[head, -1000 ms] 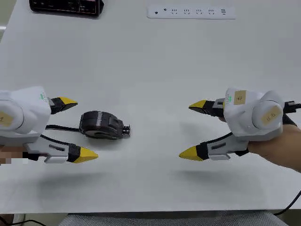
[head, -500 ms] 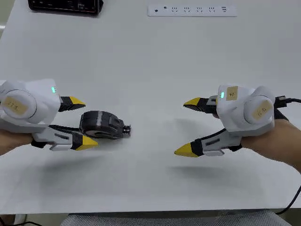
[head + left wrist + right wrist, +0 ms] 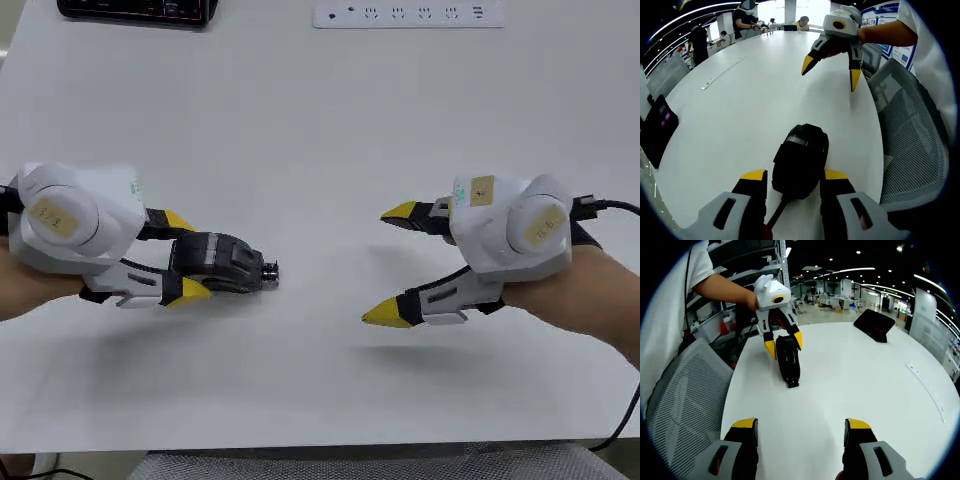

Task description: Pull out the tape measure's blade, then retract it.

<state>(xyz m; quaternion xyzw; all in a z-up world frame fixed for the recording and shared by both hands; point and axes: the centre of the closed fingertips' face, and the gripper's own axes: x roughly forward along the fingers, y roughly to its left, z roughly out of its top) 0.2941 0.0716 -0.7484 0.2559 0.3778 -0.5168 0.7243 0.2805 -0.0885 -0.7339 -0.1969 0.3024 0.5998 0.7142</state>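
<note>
Head view: left tongs [image 3: 188,255] clamp the tape measure [image 3: 225,262] — right tongs [image 3: 389,264] gape wide, tan labels [image 3: 481,190] unreadable.

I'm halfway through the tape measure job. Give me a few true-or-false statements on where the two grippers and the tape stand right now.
1. The left gripper has one jaw on each side of the tape measure. True.
2. The blade is drawn out across the table. False: no blade is out, and the end hook sits at the case.
3. The right gripper is open and holds nothing. True.
4. The right gripper touches the tape measure. False: it is well apart, with bare table between them.
5. The power strip lies at the near edge of the table. False: it lies at the far edge.
</note>
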